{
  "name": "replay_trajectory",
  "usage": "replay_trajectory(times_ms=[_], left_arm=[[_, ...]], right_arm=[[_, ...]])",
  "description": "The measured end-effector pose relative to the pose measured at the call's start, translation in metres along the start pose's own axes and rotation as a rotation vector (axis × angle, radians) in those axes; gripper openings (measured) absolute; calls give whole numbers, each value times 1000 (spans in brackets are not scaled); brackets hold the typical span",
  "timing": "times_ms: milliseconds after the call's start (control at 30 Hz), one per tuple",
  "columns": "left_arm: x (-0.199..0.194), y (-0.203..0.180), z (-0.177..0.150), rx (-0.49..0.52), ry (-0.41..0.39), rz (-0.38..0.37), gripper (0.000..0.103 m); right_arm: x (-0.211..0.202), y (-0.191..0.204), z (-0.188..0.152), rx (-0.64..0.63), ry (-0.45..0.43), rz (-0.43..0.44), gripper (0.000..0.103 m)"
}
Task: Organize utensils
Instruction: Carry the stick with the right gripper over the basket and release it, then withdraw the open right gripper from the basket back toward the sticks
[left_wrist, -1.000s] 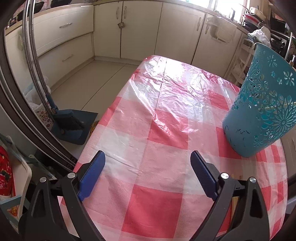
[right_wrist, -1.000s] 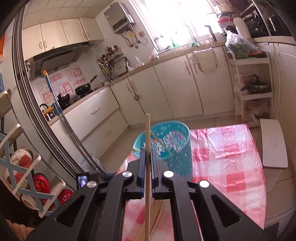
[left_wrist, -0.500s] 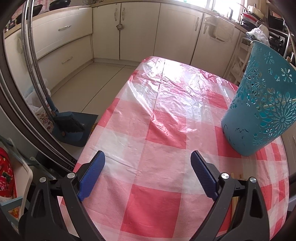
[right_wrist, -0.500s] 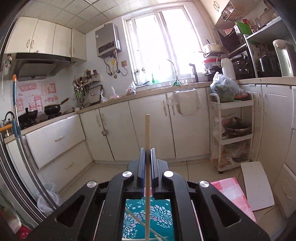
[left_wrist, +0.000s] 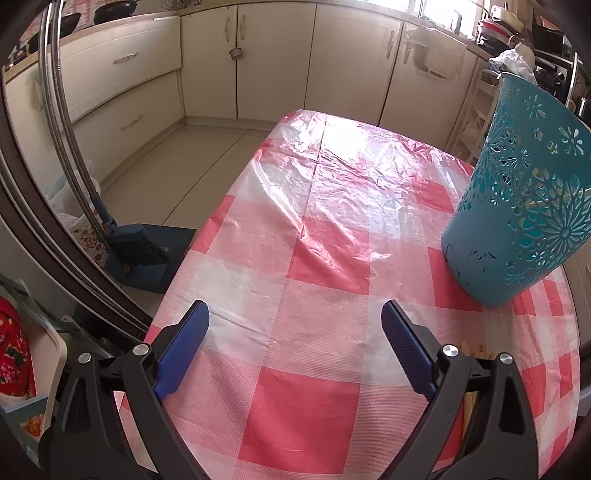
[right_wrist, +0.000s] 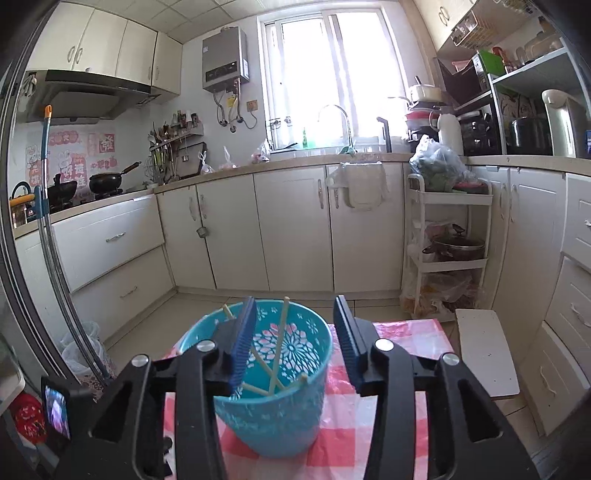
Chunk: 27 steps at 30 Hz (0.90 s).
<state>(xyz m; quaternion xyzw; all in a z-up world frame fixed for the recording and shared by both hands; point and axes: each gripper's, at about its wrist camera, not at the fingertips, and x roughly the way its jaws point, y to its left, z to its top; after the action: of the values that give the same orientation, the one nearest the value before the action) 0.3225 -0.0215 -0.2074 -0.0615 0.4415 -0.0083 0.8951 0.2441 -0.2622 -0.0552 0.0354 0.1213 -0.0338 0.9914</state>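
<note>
Right gripper (right_wrist: 295, 332) just opened above four chopsticks (right_wrist: 279, 354).

A teal plastic basket (right_wrist: 273, 406) with flower-shaped cutouts stands upright on the checked tablecloth, holding several pale wooden chopsticks (right_wrist: 277, 356) that lean crossed inside, tips toward eleven and twelve o'clock.

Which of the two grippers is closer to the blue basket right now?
Right. The right gripper hangs just over the basket rim, jaws just opened and empty. The left gripper sits off to the side above the table.
</note>
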Motion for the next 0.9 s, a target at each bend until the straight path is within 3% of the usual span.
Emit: replay_trajectory(times_ms=[100,200,367,700,900], left_arm=[[1,0,0,4,2,6,91],[0,-1,0,5,2,8,91],[0,-1,-1,6,0,7,91],[-1,-2,-1,17,2,10,91],[-1,-2,-2,18,3,11,92]], right_arm=[[-20,-7,-26,-62,15,-62,60],[-15,-25,-52,-86,94,-138,61],[-1,-62,-74,17,200,-219,61],[15,-78,-94,52,307,-251,77],[18,-86,-99,94,342,-265,80]])
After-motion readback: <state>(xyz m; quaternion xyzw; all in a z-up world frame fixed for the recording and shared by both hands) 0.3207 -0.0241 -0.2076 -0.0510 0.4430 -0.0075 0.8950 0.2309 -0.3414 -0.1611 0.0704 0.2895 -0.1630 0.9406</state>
